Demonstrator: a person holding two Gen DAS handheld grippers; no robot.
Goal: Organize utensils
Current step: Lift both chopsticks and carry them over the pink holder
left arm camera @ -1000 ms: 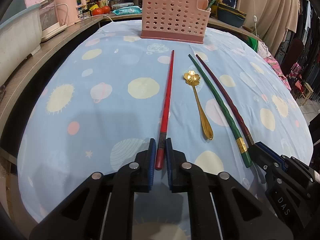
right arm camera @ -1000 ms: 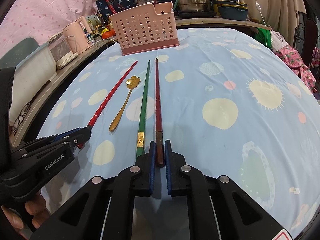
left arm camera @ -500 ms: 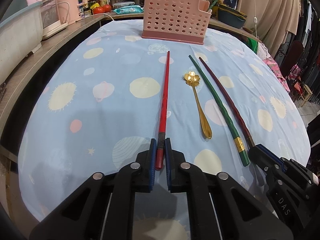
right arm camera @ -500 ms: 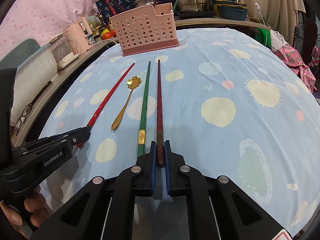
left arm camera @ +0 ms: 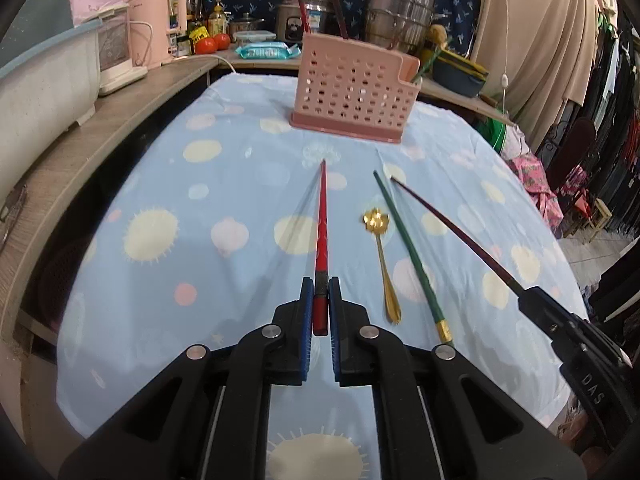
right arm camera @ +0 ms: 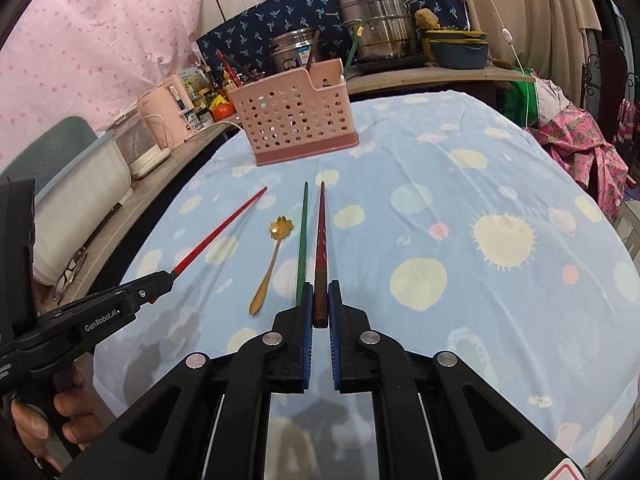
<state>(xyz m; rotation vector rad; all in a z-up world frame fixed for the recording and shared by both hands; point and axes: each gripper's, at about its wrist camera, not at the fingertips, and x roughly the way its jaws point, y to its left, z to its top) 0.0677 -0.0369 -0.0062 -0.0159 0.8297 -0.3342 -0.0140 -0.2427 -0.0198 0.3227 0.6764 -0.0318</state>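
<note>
My left gripper [left arm camera: 320, 286] is shut on the thick end of a red chopstick [left arm camera: 321, 236], which is lifted off the cloth and points toward the pink perforated utensil holder [left arm camera: 352, 88]. My right gripper [right arm camera: 319, 288] is shut on the end of a dark red chopstick [right arm camera: 321, 240], also raised. In the left wrist view that dark red chopstick [left arm camera: 448, 228] slants up from the right gripper [left arm camera: 528, 294]. A green chopstick [left arm camera: 408, 248] and a gold flower-headed spoon [left arm camera: 380, 256] lie on the cloth between the two held ones.
The table has a blue cloth [right arm camera: 460, 240] with pale dots. Behind the holder [right arm camera: 296, 116] a counter carries steel pots [right arm camera: 376, 28], a pink kettle [right arm camera: 164, 116], bottles and tomatoes. A hand [right arm camera: 60, 420] holds the left gripper [right arm camera: 164, 280]. Clothes hang at the right.
Both grippers have risen with their chopsticks, whose tips have come up off the cloth. The green chopstick and the spoon have stayed where they lay.
</note>
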